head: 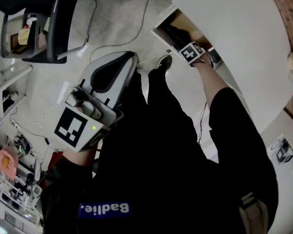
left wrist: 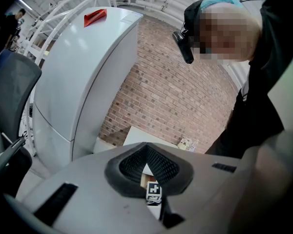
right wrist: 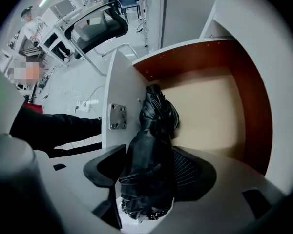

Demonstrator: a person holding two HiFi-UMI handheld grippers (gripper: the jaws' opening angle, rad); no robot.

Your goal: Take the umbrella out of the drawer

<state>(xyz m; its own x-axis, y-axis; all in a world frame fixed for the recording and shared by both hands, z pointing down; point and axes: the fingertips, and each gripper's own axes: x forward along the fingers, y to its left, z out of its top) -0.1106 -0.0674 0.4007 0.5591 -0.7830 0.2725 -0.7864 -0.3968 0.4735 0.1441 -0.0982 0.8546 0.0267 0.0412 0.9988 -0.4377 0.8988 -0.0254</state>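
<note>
A folded black umbrella point(right wrist: 154, 126) lies in the open drawer point(right wrist: 205, 101), against its white left wall, on the light wooden bottom. My right gripper point(right wrist: 149, 152) points down into the drawer with its jaws spread wide on either side of the umbrella's bunched end; the pads do not press on it. In the head view only its marker cube point(head: 192, 51) shows above the drawer point(head: 168, 26). My left gripper point(head: 129, 57) is held near my body, away from the drawer, its jaws shut with nothing in them; the left gripper view shows the same gripper point(left wrist: 146, 147) aimed toward the brick wall.
The drawer sticks out of a white cabinet point(head: 234, 28) at the upper right. An office chair point(head: 44, 28) stands at the upper left and a cable point(head: 146, 13) runs over the floor. A cluttered bench point(head: 10, 179) is at the lower left. My black-clad legs point(head: 156, 111) reach toward the drawer.
</note>
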